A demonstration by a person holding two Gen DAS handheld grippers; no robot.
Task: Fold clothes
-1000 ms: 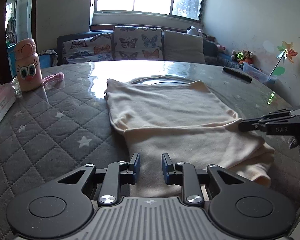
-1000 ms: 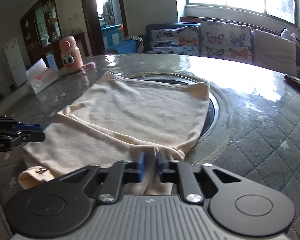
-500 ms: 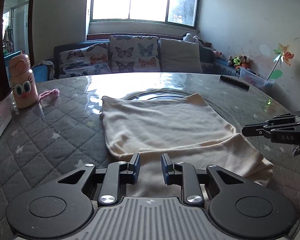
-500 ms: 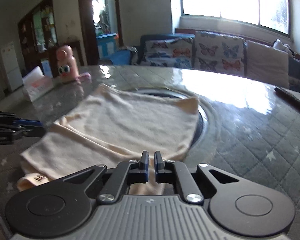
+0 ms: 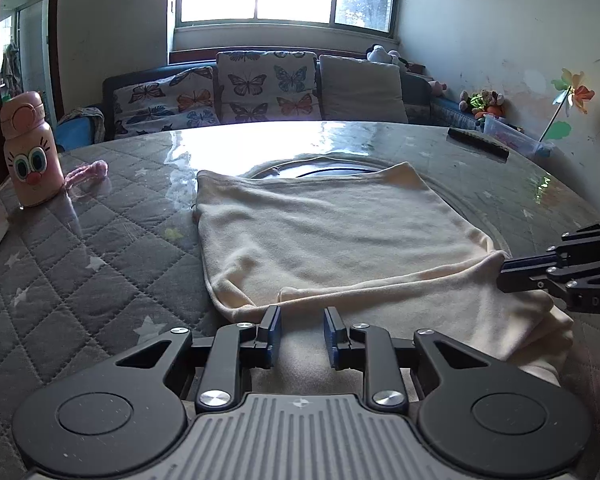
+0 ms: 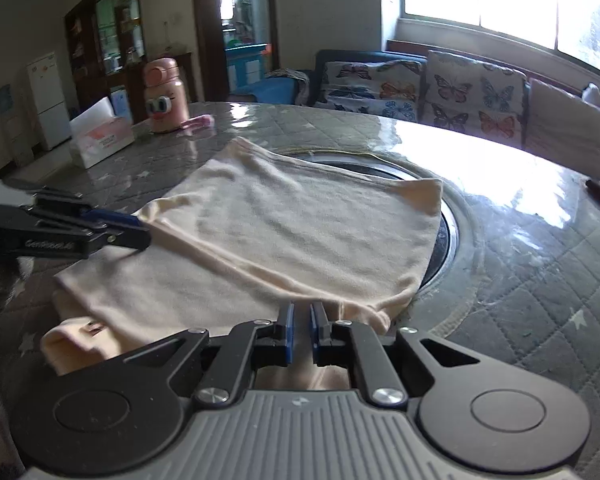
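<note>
On table [image 5: 100,248], cream garment [image 5: 324,240], long axis left-right

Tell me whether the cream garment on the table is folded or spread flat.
Partly folded. The cream garment has its near part doubled over, the fold edge crossing it; the right wrist view shows stacked layers at the near corner.

Soft matt cream knit cloth garment [image 5: 332,236] lies over the glossy clear-covered grey quilted star-print tabletop [image 5: 100,264]; matt black plastic left tool [image 5: 299,330], shiny metal screws.
</note>
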